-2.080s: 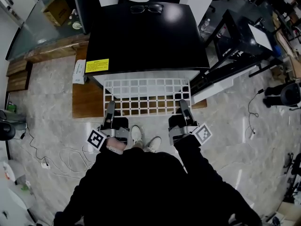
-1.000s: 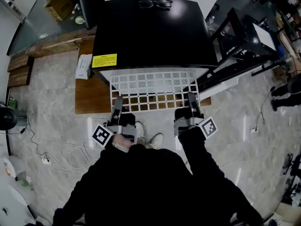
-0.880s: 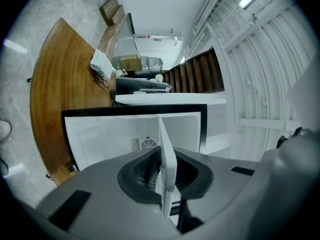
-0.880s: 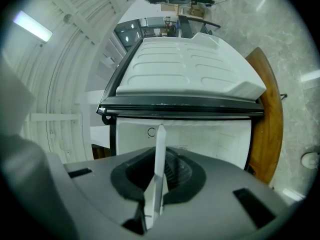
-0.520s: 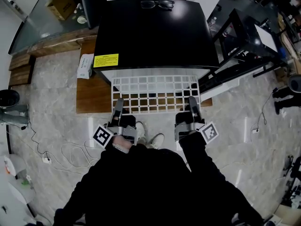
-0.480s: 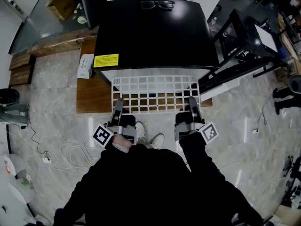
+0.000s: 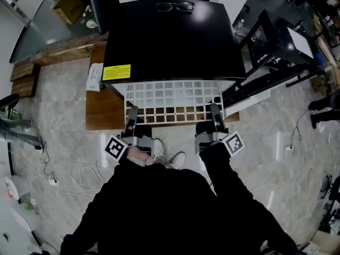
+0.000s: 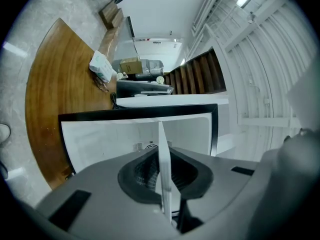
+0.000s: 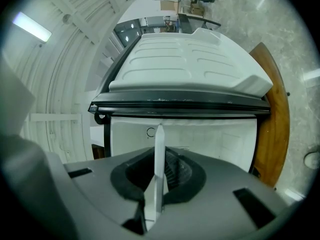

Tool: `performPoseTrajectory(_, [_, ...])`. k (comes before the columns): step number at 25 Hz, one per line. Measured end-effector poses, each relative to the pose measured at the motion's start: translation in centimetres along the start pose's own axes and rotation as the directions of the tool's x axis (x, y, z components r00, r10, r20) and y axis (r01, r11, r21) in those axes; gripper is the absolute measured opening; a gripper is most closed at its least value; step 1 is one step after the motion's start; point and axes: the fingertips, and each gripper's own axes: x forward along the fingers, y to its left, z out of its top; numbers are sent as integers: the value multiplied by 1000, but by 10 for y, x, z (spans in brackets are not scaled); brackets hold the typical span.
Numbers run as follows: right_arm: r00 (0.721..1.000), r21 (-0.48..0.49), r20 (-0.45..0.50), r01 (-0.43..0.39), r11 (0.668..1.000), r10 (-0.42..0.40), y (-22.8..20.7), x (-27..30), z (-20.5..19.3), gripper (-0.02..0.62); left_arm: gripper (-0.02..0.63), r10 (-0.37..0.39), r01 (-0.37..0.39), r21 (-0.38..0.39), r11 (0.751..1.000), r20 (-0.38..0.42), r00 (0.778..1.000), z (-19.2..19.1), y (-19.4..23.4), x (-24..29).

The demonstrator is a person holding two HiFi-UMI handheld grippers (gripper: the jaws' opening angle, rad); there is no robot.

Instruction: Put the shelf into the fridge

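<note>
In the head view a white grid shelf [image 7: 172, 97] lies flat, its far edge under the black top of the fridge [image 7: 170, 41]. My left gripper [image 7: 132, 116] is shut on the shelf's near left edge. At the near right edge my right gripper [image 7: 214, 113] is shut on it too. Seen from the left gripper view, the shelf [image 8: 163, 159] is a thin white strip pinched between the pads, with the fridge's white inside [image 8: 115, 136] straight ahead. The right gripper view shows the same strip [image 9: 158, 159] pointing into the open compartment [image 9: 210, 136].
The fridge stands on a wooden platform [image 7: 101, 108] with a tissue packet [image 7: 93, 78] on it. Its open door [image 7: 249, 97] swings out to the right. Glasses [image 7: 174, 6] lie on the fridge top. A black table [image 7: 273, 41] stands at right; cables [image 7: 64, 174] trail on the floor at left.
Both grippers have moved forward with the shelf, and less of its grid sticks out from under the fridge top than a second ago.
</note>
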Motion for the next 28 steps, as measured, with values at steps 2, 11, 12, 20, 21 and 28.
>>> performPoseTrajectory(2, [1000, 6, 3, 0, 1000, 0, -1, 4, 1, 29, 32, -1, 1, 5, 1000, 6, 1000, 1, 1, 5])
performPoseTrajectory(11, [1000, 12, 15, 2, 1000, -2, 0, 33, 5, 29, 32, -4, 4, 9, 1000, 33, 999, 9, 2, 33])
performPoseTrajectory(12, [1000, 12, 18, 1, 1000, -2, -1, 34, 5, 29, 32, -7, 7, 10, 1000, 37, 999, 9, 2, 35])
performPoseTrajectory(20, [999, 5, 47, 3, 1000, -3, 0, 71, 10, 29, 32, -13, 11, 26, 1000, 75, 997, 20, 3, 72])
performPoseTrajectory(21, [999, 3, 52, 4, 1000, -5, 0, 78, 11, 29, 34, -13, 10, 29, 1000, 80, 997, 21, 3, 78])
performPoseTrajectory(28, [997, 2, 78, 9, 1000, -9, -2, 106, 15, 29, 35, -22, 17, 42, 999, 103, 994, 29, 7, 106])
